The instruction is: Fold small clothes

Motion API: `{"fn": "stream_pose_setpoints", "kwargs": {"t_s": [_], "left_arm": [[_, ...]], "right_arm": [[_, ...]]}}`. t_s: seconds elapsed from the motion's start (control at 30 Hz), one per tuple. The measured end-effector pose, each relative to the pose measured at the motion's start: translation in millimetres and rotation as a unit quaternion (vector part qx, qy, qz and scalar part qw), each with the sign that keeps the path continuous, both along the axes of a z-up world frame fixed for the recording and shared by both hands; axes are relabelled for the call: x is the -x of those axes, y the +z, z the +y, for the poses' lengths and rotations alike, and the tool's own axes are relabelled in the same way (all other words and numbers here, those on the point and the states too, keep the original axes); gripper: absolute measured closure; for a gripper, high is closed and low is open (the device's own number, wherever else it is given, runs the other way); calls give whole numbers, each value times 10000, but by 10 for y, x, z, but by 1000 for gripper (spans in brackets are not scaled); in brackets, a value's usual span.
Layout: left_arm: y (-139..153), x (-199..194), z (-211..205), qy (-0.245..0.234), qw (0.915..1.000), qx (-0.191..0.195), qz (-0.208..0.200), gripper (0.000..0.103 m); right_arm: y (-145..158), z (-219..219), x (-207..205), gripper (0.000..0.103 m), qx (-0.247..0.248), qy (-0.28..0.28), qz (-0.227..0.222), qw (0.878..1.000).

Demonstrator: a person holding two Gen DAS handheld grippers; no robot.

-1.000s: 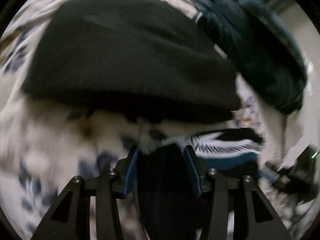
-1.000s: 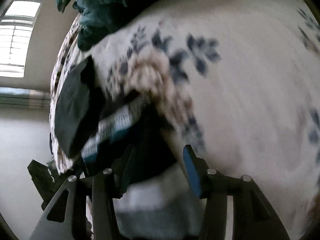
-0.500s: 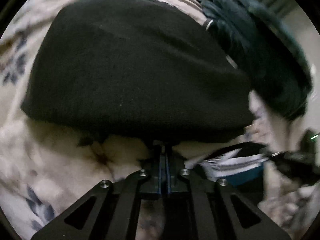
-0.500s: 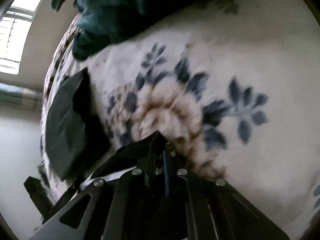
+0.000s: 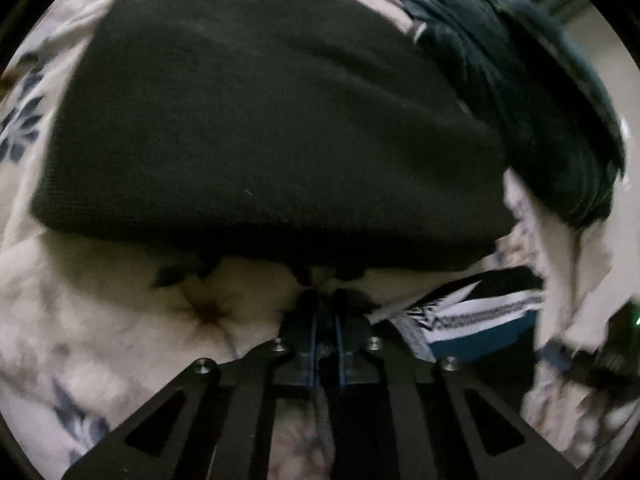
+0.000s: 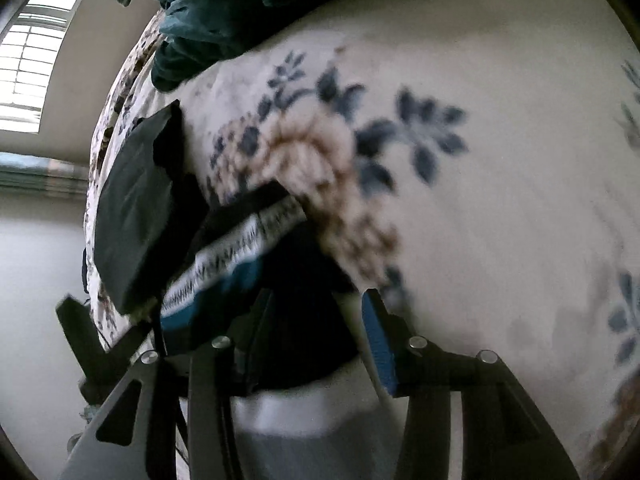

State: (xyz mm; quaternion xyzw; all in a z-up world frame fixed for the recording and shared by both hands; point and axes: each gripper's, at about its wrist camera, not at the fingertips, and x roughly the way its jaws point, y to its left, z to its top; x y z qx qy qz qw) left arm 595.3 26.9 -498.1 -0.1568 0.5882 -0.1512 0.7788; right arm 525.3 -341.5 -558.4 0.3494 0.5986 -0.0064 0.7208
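A small garment with a black, white-patterned and teal band lies on the floral bedspread. My left gripper is shut, pinching a dark edge of fabric at its tips, just below a folded black garment. In the right wrist view my right gripper is open, with the patterned garment lying between and ahead of its fingers. The folded black garment shows to the left there.
A heap of dark teal clothes lies at the far right of the bed and shows at the top of the right wrist view. The bed's edge, a wall and a window are at left.
My right gripper was shut half a second ago and is now open, with the patterned garment lying free. My left gripper closed from open and stays shut near the black garment.
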Motion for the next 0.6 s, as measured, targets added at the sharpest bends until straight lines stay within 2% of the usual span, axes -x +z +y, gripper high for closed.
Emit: {"fn": "stream_pose_setpoints", "kwargs": {"t_s": [0.07,0.13,0.2,0.23,0.3,0.37,0.47,0.53,0.6], "left_arm": [[251,168,88,-27,9999,91,-129,91],[481,425,166,22,9992,315,-236,69],[680,771,264,101,9985,460,-279,58],[759,996,291,160,9984,483,-239,53],[813,1493,303,183,9985,513,-7,52],[780,1869,281,190,9987,423,226,52],[566,2513,139,98,9966,331,748,52],[372,2821,-4,88,9950,229,966,52],[143,3013,-148,-35,9946,-64,1032,52]], "right_arm": [[79,-18,269,56,-170,31,29,9998],[151,-24,554,56,-377,53,101,9992],[237,1,904,55,-545,110,189,9983],[287,19,1104,55,-627,133,232,9977],[361,56,1479,54,-728,166,376,9965],[417,110,1891,54,-782,172,560,9952],[433,190,2393,54,-723,230,704,9946],[319,226,2678,54,-646,331,883,9934],[145,270,2945,54,-462,383,1048,9927]]}}
